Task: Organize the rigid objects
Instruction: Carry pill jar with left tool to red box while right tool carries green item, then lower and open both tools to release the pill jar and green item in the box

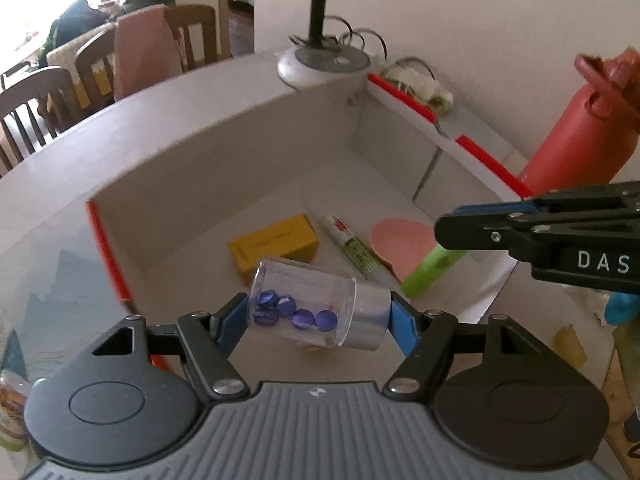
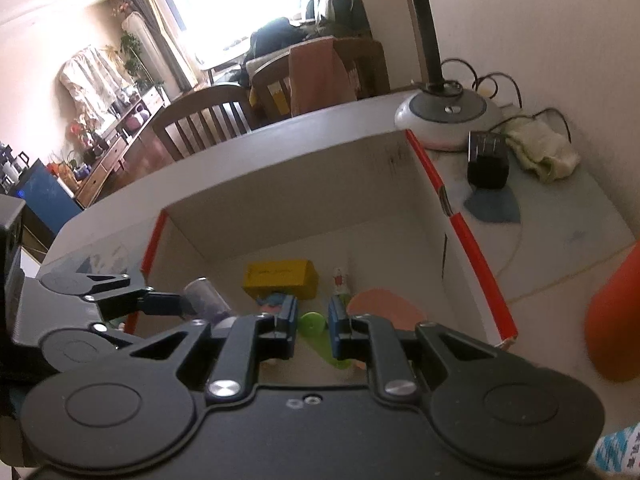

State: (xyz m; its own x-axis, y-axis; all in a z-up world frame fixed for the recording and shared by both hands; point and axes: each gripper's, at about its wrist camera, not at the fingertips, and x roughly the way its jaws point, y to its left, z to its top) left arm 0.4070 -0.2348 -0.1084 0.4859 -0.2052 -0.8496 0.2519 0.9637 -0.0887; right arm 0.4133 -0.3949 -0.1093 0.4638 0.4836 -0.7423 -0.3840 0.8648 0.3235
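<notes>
Clearly held, the clear jar (image 1: 316, 304) with its silver cap (image 1: 370, 318) lies crosswise between the blue pads of the left gripper (image 1: 318, 314), pinched end to end; small blue round pieces (image 1: 296, 312) sit inside it. Beyond this gripper's fingertips the white box (image 1: 224, 160) with red edges stands open on the counter (image 1: 52, 208), and on its floor, further forward, lie a yellow box (image 1: 276, 244), a slim tube (image 1: 352, 250), a pink heart-shaped piece (image 1: 400, 240) and a green tube (image 1: 434, 270). The right gripper (image 2: 313, 326) has its jaws drawn close with nothing between them; it comes in from the left gripper's right, above the green tube. A red bottle (image 1: 576, 132) stands outside the box, off to the right.
</notes>
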